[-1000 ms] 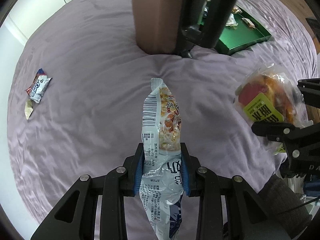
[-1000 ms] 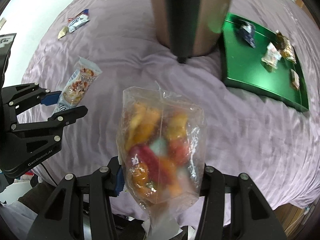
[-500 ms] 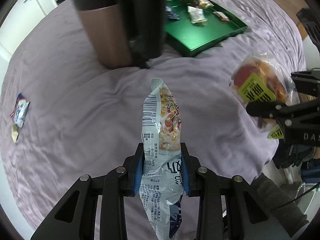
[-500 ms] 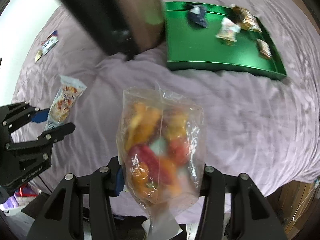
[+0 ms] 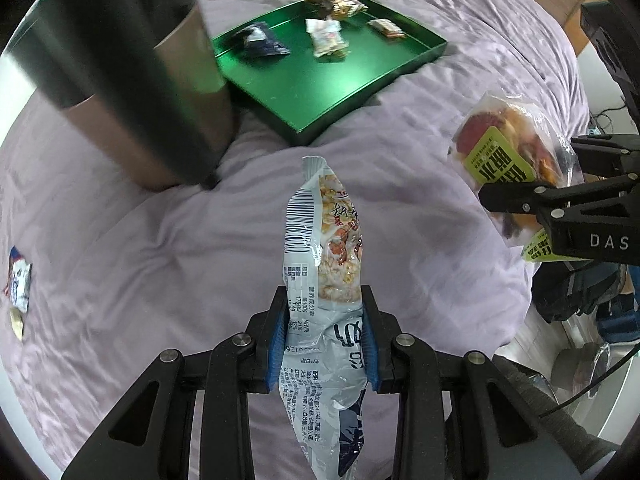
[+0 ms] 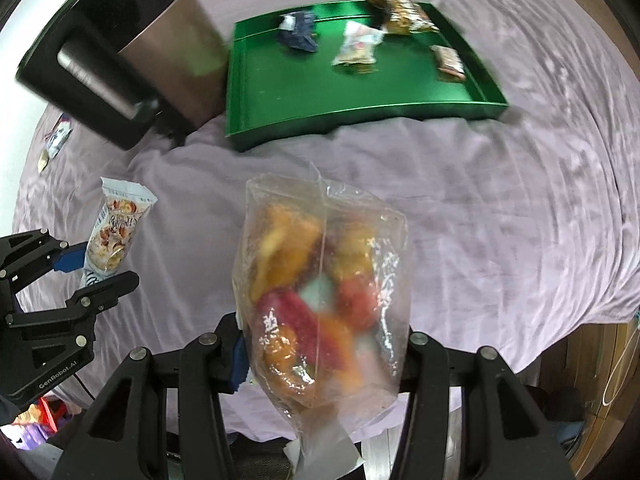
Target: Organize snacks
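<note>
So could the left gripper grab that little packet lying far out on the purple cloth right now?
Probably not: the left gripper is already shut on the oat snack pack, and the little packet lies far aside.

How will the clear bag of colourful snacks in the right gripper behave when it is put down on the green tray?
The clear bag looks thin and crinkly, so it will probably slump, not stand. Its lumpy pieces may shift. The film seems slippery, so it might slide on the smooth green tray.

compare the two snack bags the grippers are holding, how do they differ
The oat snack packet in the left gripper is slim and opaque, printed with a barcode; the clear bag in the right gripper is wide and see-through, showing red and orange pieces. The clear bag bears a yellow-green label; the packet does not. Both are clamped at the lower end, above the purple cloth.
</note>
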{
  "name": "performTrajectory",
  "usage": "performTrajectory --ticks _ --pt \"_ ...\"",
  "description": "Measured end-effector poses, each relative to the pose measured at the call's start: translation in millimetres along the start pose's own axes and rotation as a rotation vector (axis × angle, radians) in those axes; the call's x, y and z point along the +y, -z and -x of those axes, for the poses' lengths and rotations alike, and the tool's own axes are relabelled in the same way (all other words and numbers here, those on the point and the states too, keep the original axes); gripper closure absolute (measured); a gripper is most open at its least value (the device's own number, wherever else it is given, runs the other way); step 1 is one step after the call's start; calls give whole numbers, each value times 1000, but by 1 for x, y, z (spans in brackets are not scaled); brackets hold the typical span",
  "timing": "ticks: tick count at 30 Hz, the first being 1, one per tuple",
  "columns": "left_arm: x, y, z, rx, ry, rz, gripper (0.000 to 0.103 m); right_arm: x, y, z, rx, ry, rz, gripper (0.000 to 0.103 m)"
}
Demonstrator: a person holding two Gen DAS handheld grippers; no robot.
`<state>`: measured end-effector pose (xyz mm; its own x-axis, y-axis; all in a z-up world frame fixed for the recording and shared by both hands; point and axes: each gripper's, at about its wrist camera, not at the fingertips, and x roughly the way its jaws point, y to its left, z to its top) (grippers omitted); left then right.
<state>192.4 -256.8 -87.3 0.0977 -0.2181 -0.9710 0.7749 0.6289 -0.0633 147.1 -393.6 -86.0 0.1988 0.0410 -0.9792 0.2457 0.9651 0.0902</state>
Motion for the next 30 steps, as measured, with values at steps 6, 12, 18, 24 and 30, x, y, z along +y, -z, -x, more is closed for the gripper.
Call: performTrajectory --ticks 6,12,18,24,30 --pt "-17 -28 -7 -14 21 -25 75 -26 -11 5 -43 20 -54 52" --pt "-26 -82 -12 -78 31 -11 75 -53 -50 11 -122 47 -64 52" --pt "-8 -143 -21 -159 -12 84 75 -76 -108 13 -224 70 -63 52" --pt "17 -183 -48 -160 -79 169 75 -85 -153 -3 -260 90 -41 52" --pt "22 -203 -82 -140 -107 208 74 -88 -177 -33 -246 95 -27 52"
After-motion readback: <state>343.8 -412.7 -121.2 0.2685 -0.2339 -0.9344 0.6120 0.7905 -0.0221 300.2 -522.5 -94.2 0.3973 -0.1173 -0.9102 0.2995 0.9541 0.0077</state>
